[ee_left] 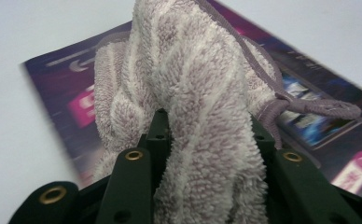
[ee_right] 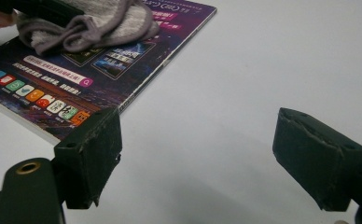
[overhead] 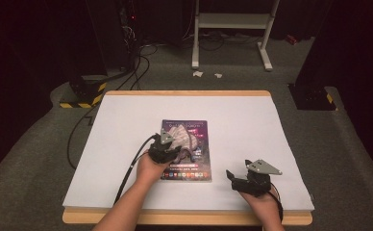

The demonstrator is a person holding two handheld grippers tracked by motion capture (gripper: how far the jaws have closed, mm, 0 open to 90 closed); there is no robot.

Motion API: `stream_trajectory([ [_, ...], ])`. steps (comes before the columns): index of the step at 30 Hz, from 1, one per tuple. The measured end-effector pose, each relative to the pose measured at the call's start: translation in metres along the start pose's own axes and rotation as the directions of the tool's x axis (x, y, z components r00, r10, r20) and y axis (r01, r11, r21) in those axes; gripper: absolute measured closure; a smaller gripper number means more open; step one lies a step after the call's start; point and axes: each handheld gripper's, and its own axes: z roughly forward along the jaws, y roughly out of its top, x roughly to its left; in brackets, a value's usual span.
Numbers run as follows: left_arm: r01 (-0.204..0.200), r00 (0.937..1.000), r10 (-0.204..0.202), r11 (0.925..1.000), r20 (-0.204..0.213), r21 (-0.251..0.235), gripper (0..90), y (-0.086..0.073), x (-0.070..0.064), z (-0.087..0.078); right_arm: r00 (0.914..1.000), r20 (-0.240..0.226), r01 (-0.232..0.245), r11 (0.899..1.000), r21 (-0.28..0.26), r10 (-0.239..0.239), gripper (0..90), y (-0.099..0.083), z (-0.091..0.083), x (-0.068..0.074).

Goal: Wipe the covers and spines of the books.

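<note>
A purple magazine (overhead: 187, 159) lies flat in the middle of the white table top. On it rests a bunched lilac-and-white towel (overhead: 179, 137). My left gripper (overhead: 167, 150) sits over the magazine with its jaws shut on the towel (ee_left: 202, 126), which bulges up between them; the magazine cover (ee_left: 309, 116) shows behind. My right gripper (overhead: 233, 177) hovers at the table's front right, jaws wide apart and empty. In the right gripper view its fingers (ee_right: 88, 156) frame bare table, with the magazine (ee_right: 67, 88) and towel (ee_right: 90, 23) at the upper left.
The white sheet (overhead: 127, 144) covers a wooden table with its front edge (overhead: 184, 217) near my forearms. Beyond the table are black stands, floor cables (overhead: 127, 77) and a white frame (overhead: 232, 29) on grey carpet.
</note>
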Motion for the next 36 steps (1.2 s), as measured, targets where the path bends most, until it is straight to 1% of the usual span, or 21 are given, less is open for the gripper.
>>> stream_trajectory([
  [5, -0.036, 0.9983, 0.037, 0.9993, 0.044, -0.005, 62.9, 0.011, -0.028, 0.012, 1.0000, 0.001, -0.004, 1.000, -0.001, 0.004, 15.9, 0.000, -0.001, -0.001],
  [10, -0.057, 0.9947, 0.058, 0.9982, 0.084, -0.019, 62.9, 0.018, -0.054, 0.019, 1.0000, 0.001, -0.005, 1.000, -0.005, 0.005, 15.9, 0.001, -0.002, -0.001],
  [12, -0.070, 0.9928, 0.071, 0.9974, 0.096, -0.021, 62.8, 0.019, -0.062, 0.021, 1.0000, 0.001, -0.003, 1.000, -0.006, 0.003, 16.1, 0.001, -0.002, -0.001],
  [13, -0.078, 0.9925, 0.079, 0.9967, 0.093, -0.023, 62.8, 0.019, -0.066, 0.021, 1.0000, 0.000, -0.002, 1.000, -0.006, 0.002, 16.2, 0.001, -0.002, -0.001],
  [16, -0.089, 0.9909, 0.091, 0.9958, 0.100, -0.022, 62.8, 0.020, -0.073, 0.021, 1.0000, 0.000, 0.000, 1.000, -0.004, 0.000, 16.3, 0.001, -0.002, 0.000],
  [20, -0.084, 0.9908, 0.086, 0.9962, 0.104, -0.023, 62.7, 0.020, -0.069, 0.022, 1.0000, 0.000, 0.001, 1.000, -0.002, -0.001, 16.3, 0.001, -0.001, 0.001],
  [22, -0.083, 0.9922, 0.085, 0.9963, 0.092, -0.021, 62.7, 0.021, -0.065, 0.022, 1.0000, 0.001, 0.003, 1.000, -0.004, -0.003, 16.3, 0.001, -0.002, 0.001],
  [25, -0.065, 0.9949, 0.066, 0.9977, 0.076, -0.018, 62.7, 0.023, -0.056, 0.025, 1.0000, 0.000, 0.002, 1.000, -0.003, -0.002, 16.3, 0.001, -0.001, 0.001],
  [26, -0.050, 0.9965, 0.051, 0.9986, 0.066, -0.018, 62.7, 0.024, -0.051, 0.027, 1.0000, -0.001, 0.002, 1.000, -0.001, -0.002, 16.3, 0.001, -0.001, 0.001],
  [29, -0.016, 0.9981, 0.018, 0.9997, 0.058, -0.020, 62.7, 0.028, -0.040, 0.033, 1.0000, -0.003, -0.002, 1.000, -0.001, 0.002, 16.3, 0.001, -0.001, 0.001],
  [36, 0.006, 0.9993, -0.005, 0.9997, 0.038, -0.022, 62.7, 0.039, -0.026, 0.047, 0.9999, -0.009, -0.012, 1.000, -0.003, 0.012, 16.4, 0.000, -0.001, -0.001],
])
